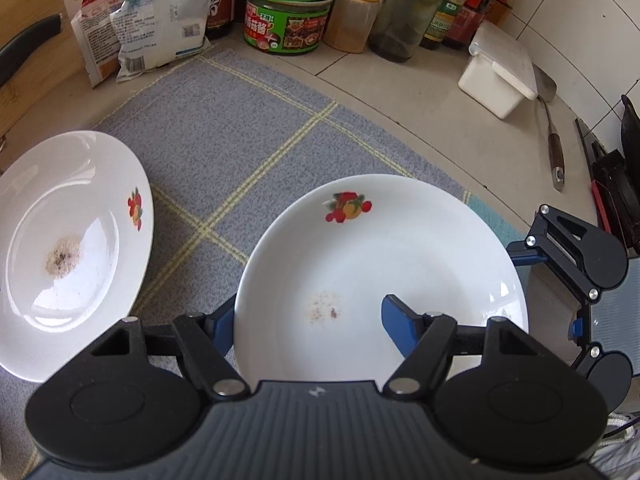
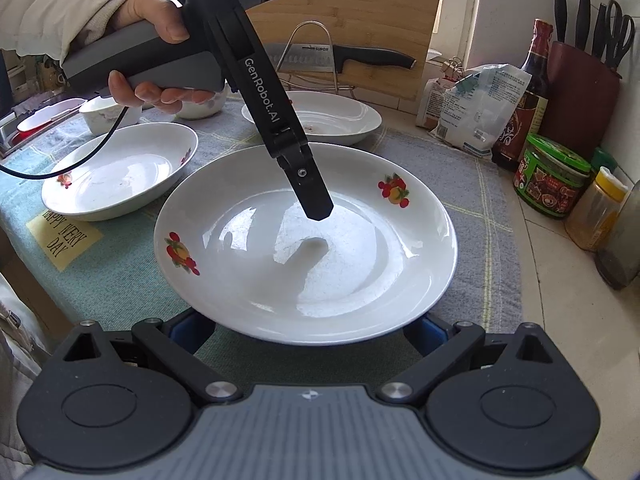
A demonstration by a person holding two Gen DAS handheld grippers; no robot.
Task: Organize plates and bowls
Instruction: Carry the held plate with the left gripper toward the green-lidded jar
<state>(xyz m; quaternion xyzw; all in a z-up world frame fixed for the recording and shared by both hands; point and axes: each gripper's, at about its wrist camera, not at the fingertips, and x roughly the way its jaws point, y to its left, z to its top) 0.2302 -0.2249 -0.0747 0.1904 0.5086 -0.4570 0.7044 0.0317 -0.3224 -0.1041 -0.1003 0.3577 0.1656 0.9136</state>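
Observation:
A white plate with fruit prints [image 1: 400,264] [image 2: 304,248] sits on the blue-grey checked cloth [image 1: 224,132]. My left gripper [image 1: 308,320] is open, one finger inside the plate and one outside its near-left rim; its upper finger [image 2: 312,196] hangs over the plate's middle in the right wrist view. My right gripper [image 2: 304,332] is open, its blue fingers under the plate's near rim; it also shows in the left wrist view [image 1: 576,264]. A second soiled plate [image 1: 68,248] [image 2: 316,116] lies beyond. An oval dish [image 2: 120,172] and two small bowls [image 2: 112,114] stand at the left.
Jars, bottles and bags [image 1: 288,16] line the back wall. A white box [image 1: 500,68] and a spatula [image 1: 554,136] lie at the right. A cutting board, a knife [image 2: 344,58] and a wire rack stand behind the plates. A knife block [image 2: 580,92] is at the far right.

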